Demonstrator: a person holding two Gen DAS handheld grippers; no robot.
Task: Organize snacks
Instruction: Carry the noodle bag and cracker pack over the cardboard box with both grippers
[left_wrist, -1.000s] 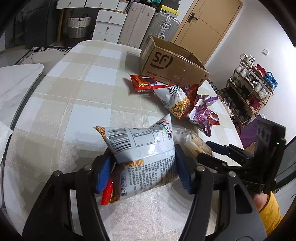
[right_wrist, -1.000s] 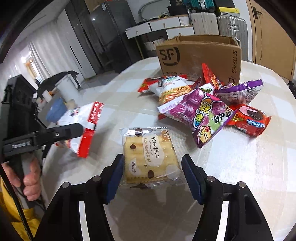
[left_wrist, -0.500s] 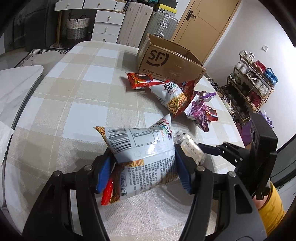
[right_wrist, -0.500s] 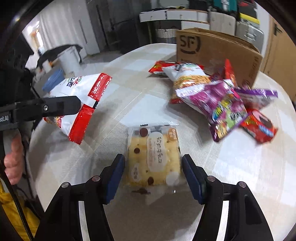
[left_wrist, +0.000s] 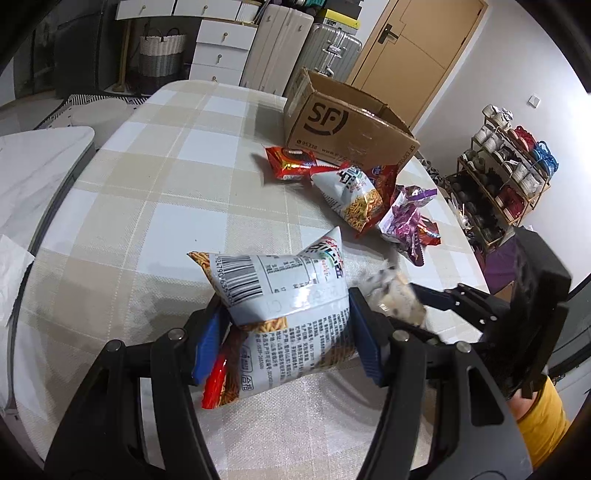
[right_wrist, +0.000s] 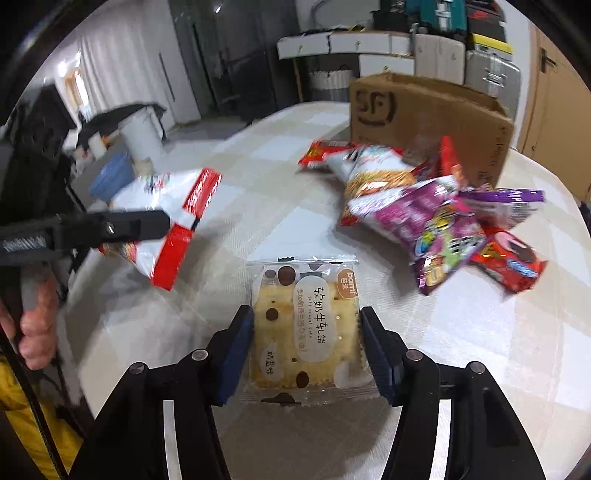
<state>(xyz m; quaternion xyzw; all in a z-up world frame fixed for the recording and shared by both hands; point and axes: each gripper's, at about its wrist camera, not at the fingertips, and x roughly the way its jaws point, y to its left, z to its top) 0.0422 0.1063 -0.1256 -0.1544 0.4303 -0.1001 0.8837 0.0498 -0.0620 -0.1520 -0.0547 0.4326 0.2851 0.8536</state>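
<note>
Picking step, both grippers loaded. Left gripper (left_wrist: 284, 332) clamped on the noodle bag (left_wrist: 284, 317), held up over the table (left_wrist: 147, 206). Right gripper (right_wrist: 306, 350) just been closing on the cracker pack (right_wrist: 306, 325), pads now at its two sides, pinching it. Other snacks (right_wrist: 424, 206) heaped beside the box (right_wrist: 436, 122). Next, probably: carry both across to the open box and release inside, without crushing the crackers.

Counter (left_wrist: 155, 206): beige and white check.
Noodle snack bag (left_wrist: 284, 317): white and red, black barcode.
Cracker packet (right_wrist: 306, 328): clear, yellow cracker, brown dots.
Cardboard box (left_wrist: 343, 129): brown, black logo.
Candy bag (right_wrist: 424, 218): purple.
Claw pads (right_wrist: 236, 354): blue.
</note>
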